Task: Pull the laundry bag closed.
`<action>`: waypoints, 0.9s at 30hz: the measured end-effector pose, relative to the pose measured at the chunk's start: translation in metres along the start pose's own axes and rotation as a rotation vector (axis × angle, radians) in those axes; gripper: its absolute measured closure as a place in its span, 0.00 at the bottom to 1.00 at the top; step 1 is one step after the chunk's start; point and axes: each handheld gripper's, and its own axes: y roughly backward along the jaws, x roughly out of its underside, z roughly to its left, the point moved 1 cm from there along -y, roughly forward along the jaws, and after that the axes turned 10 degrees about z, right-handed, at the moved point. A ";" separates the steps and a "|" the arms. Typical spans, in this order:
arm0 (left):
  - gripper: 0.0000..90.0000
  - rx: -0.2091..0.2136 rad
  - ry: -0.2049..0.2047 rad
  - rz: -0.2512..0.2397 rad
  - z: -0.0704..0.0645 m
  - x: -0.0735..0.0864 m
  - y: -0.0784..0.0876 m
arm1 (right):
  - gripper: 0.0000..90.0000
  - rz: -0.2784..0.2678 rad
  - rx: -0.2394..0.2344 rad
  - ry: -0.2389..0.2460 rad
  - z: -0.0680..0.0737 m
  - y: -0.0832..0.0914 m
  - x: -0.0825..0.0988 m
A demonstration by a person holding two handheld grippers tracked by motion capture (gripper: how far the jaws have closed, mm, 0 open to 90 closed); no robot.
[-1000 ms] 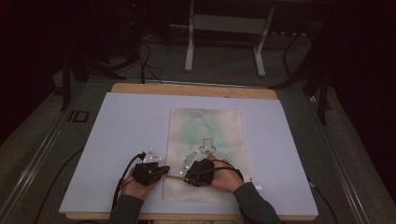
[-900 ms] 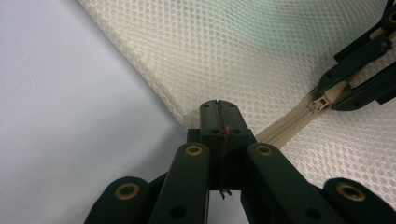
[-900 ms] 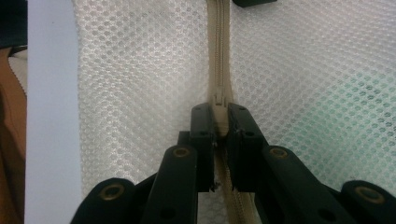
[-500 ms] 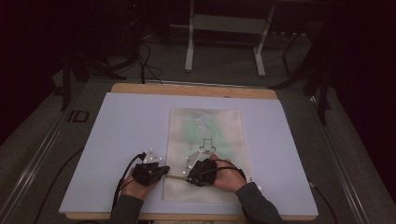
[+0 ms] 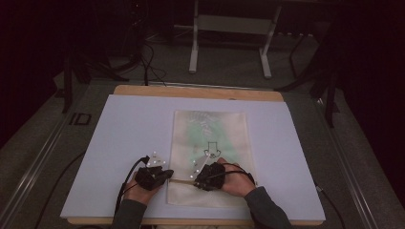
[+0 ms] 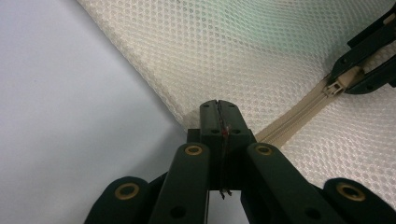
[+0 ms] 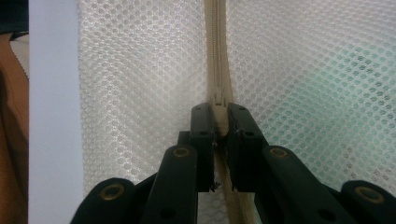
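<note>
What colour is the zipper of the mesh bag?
Beige, matching the cream mesh bag; the zipper shows best in the right gripper view.

From above, the room around me was dim, near black at the left and right edges, and only the table (image 5: 133, 143) caught soft, even light with hardly a shadow. That picture was grainy and a little soft. My two close views were brighter and sharp on the mesh bag (image 6: 261, 51), though my jaws at the bottom blurred slightly.
</note>
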 end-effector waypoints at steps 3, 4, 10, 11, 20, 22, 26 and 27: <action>1.00 0.001 0.001 0.001 0.000 0.000 0.000 | 0.91 0.013 -0.003 -0.001 0.000 -0.001 0.003; 1.00 0.000 0.000 0.001 0.000 0.000 0.000 | 0.91 0.008 -0.008 -0.005 0.000 0.000 0.004; 1.00 -0.002 -0.001 0.001 0.000 0.000 0.000 | 0.91 0.013 -0.002 -0.002 0.000 0.001 0.006; 1.00 -0.002 0.000 0.002 0.000 0.000 0.000 | 0.91 0.012 -0.001 -0.001 0.000 0.001 0.007; 1.00 -0.002 -0.001 0.003 0.000 0.000 0.000 | 0.91 -0.001 -0.007 -0.013 0.000 0.003 0.013; 1.00 -0.002 -0.001 0.002 0.000 0.000 0.000 | 0.91 0.006 -0.005 -0.015 0.000 0.003 0.015; 1.00 -0.003 -0.001 0.001 -0.001 0.000 0.000 | 0.91 0.009 -0.001 -0.027 0.000 0.006 0.021; 1.00 -0.004 -0.001 0.002 -0.001 0.000 0.000 | 0.91 -0.004 -0.007 -0.033 -0.001 0.007 0.024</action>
